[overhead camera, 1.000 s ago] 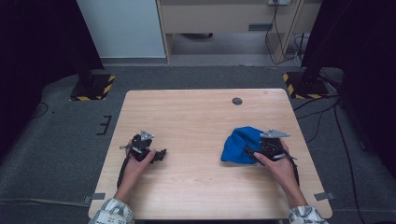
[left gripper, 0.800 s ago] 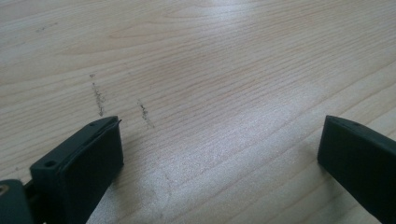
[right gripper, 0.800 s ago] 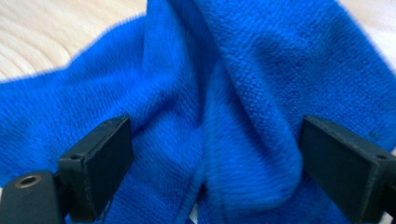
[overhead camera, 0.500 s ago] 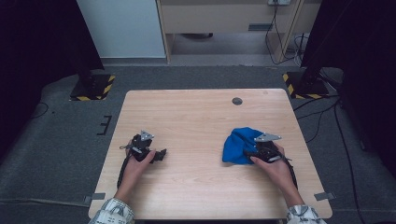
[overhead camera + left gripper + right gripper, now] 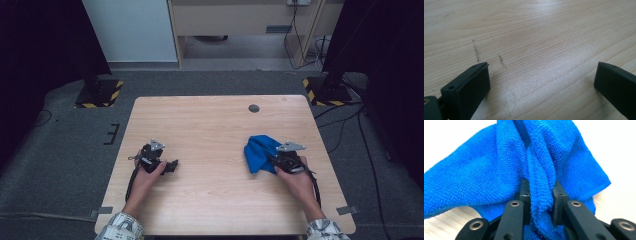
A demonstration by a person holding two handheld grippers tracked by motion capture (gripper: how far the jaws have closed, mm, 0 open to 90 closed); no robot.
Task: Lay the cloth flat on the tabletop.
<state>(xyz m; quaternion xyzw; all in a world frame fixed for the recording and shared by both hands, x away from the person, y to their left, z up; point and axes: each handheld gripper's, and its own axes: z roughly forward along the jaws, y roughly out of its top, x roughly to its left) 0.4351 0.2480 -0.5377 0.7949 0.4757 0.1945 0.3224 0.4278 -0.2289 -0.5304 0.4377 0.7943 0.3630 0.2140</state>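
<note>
the right tongs (image 5: 541, 195) have just been closing and now pinch a bunched fold of the blue cloth (image 5: 261, 152), which lies on the counter (image 5: 215, 125) at its right side. the left tongs (image 5: 541, 82) rest apart over bare wood. with only a thin ridge caught, a quick lift could likely let it slip free.

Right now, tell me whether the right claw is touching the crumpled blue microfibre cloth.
Touching. The right gripper view shows the right claw, whose jaws have just been closing, pinching a fold of the crumpled blue microfibre cloth between both pads.
</note>
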